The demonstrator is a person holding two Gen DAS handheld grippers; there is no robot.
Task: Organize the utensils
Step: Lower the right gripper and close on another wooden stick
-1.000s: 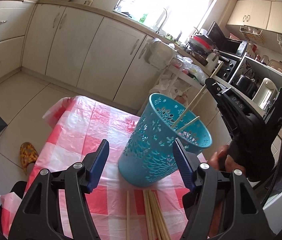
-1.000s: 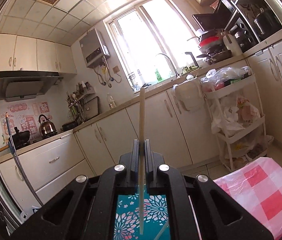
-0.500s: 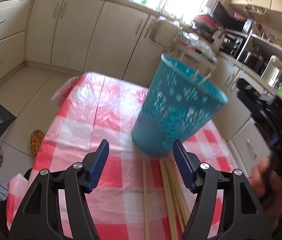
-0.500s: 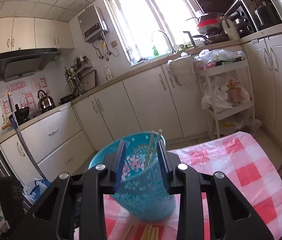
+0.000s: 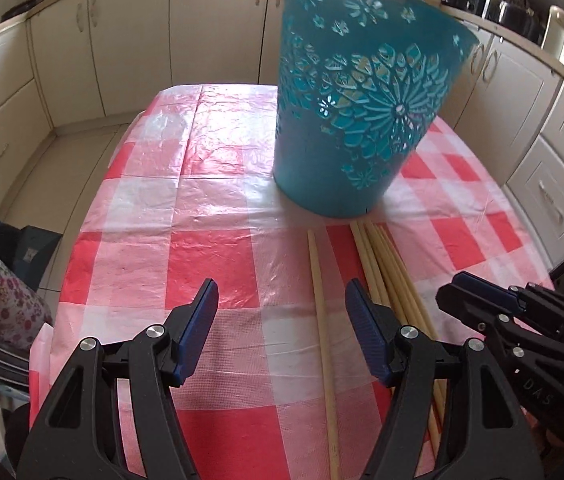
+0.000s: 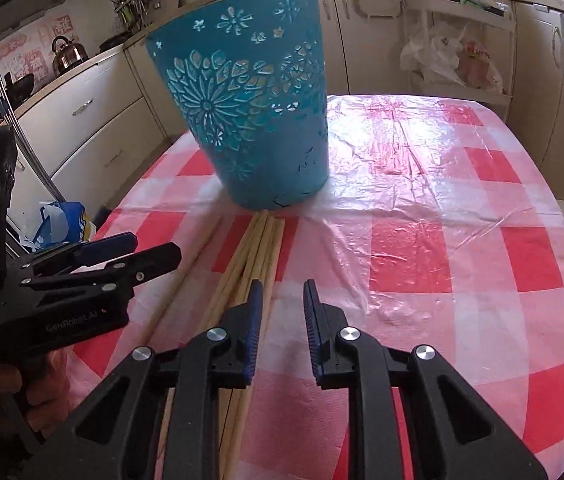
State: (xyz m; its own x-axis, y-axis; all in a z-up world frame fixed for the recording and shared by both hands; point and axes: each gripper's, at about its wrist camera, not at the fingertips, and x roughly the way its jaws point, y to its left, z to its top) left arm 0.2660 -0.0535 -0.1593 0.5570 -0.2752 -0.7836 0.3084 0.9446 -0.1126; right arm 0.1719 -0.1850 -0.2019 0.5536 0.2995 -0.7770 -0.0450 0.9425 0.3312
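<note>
Bundle of pale wooden chopsticks (image 6: 260,248) flat on red-white checked plastic tablecloth (image 6: 433,208), long axis running from grippers toward perforated teal plastic bin (image 6: 250,100), far tips touching its base; single stick (image 5: 321,320) just left of bundle

Right gripper (image 6: 280,316): jaws narrowly apart, just been closing, nothing between; bundle just left of them, nearer this hand

Left gripper (image 5: 282,312): jaws wide apart, empty, straddling single stick

Open cloth to right, table edge near

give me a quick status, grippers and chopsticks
Left gripper open, empty. Right gripper open, jaws just narrowed, nothing between. Chopsticks flat on tablecloth before blue basket. Nothing in the way.
</note>
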